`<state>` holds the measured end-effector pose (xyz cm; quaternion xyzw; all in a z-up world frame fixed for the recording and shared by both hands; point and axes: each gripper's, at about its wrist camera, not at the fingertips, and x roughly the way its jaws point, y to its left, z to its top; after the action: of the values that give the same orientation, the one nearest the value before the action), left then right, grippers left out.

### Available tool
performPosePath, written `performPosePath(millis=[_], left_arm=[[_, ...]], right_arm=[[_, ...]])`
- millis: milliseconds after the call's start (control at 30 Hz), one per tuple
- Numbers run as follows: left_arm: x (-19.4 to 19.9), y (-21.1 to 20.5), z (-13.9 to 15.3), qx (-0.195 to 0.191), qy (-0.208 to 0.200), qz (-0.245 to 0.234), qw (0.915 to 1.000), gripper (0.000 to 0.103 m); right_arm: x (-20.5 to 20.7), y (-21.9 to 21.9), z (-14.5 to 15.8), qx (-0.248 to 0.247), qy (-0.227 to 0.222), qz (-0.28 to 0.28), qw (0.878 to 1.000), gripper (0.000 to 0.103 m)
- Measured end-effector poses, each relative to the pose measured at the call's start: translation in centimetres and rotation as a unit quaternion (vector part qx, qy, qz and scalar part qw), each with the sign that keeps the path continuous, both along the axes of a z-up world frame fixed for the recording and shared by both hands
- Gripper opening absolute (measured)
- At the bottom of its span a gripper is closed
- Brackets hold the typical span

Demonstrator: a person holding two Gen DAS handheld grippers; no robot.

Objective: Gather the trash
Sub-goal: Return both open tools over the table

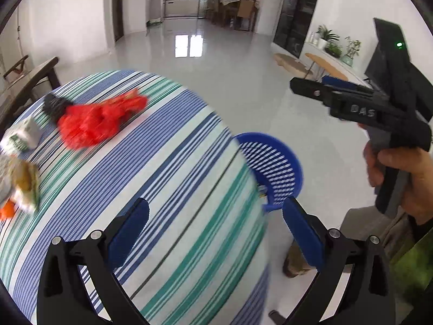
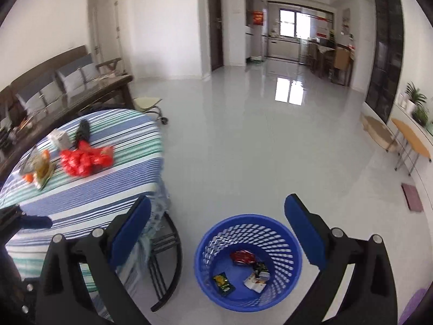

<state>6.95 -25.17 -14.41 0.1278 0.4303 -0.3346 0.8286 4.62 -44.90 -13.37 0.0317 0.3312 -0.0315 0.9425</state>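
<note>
We hold both grippers wide apart and empty: the left gripper [image 1: 215, 230] hangs over the near edge of the striped tablecloth [image 1: 167, 162], and the right gripper [image 2: 217, 227] looks down toward the blue basket [image 2: 295, 246] on the floor beside the table.

The basket holds a red wrapper [image 2: 242, 257], a dark green packet [image 2: 223, 283] and a white wrapper [image 2: 255, 280].

Trash left on the table: a red plastic bag [image 1: 94, 120] touching a black object [image 1: 55, 105], a small white carton [image 1: 23, 135], and a crumpled packet [image 1: 23, 181] at the far left edge. The left view is smeared, so what that packet is we cannot tell for certain.

Risks from here:
- The thin red bag may slip from the pads or drag the black object along.
- A pinch too low catches the cloth and shifts everything on it.
- The packet sits near the table edge; a nudge could push it off.
- Both grippers heading for the same pile could collide.
</note>
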Motion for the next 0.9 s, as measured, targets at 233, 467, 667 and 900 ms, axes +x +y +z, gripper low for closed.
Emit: performPosePath(millis=[233,467,667,900], left_arm=[[1.0,10.7,-1.3,0.034,-0.008,0.101,0.9943,0.098],[3.6,19.3,-1.7,0.042,-0.006,0.177,0.9832,0.098],[5.7,23.2,-2.5,0.052,-0.009,0.210,0.9763,0.098],[6.2,24.1,-2.6,0.043,-0.004,0.206,0.9775,0.098]], right_arm=[[0.0,12.6,-2.5,0.023,0.047,0.119,0.992,0.096],[2.1,18.6,-3.4,0.010,0.079,0.141,0.987,0.096],[4.7,21.6,-4.8,-0.007,0.109,0.141,0.984,0.096],[5.8,22.1,-5.8,-0.010,0.125,0.127,0.984,0.096]])
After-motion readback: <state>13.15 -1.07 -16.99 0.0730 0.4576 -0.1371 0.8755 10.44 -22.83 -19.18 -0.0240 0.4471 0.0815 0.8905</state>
